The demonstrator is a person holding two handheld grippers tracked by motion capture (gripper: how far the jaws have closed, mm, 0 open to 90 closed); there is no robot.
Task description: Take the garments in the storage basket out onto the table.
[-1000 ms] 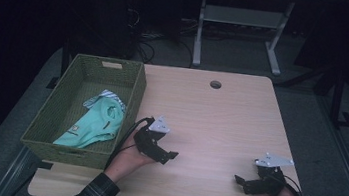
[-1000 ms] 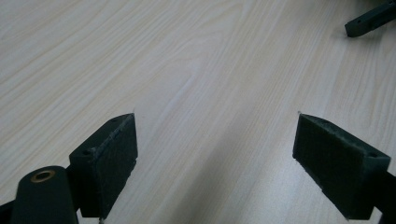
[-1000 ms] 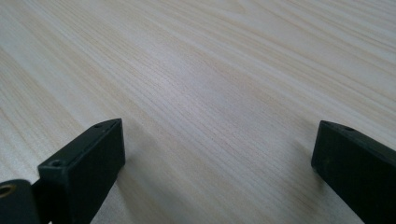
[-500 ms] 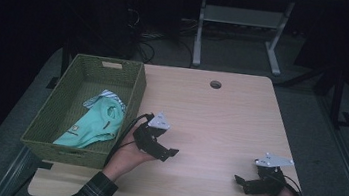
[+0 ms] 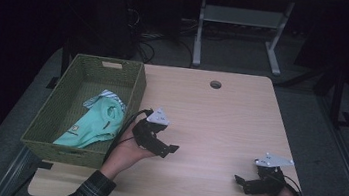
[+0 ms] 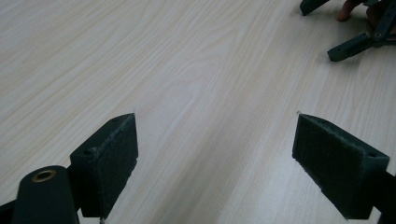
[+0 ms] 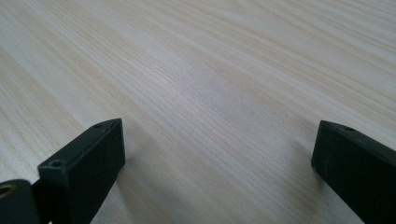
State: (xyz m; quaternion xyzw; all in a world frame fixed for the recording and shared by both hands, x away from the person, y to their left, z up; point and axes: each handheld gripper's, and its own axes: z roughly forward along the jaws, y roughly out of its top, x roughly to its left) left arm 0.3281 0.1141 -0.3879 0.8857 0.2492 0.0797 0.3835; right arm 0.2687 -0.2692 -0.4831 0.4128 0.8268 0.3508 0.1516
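The left gripper (image 5: 170, 149) sits slightly nearer the table's front edge than a second ago; the right gripper (image 5: 239, 180) barely shifts.

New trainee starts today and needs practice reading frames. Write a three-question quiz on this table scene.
1. True or false: the left claw has its jaws wide apart with only bare tabletop between them.
2. Where does the mint green garment lie?
A. inside the green woven basket
B. on the table between the claws
C. in the right claw
3. Fill in: in the high view, the basket sits at the table's ____ side.

Key: 1 true; 2 A; 3 left.
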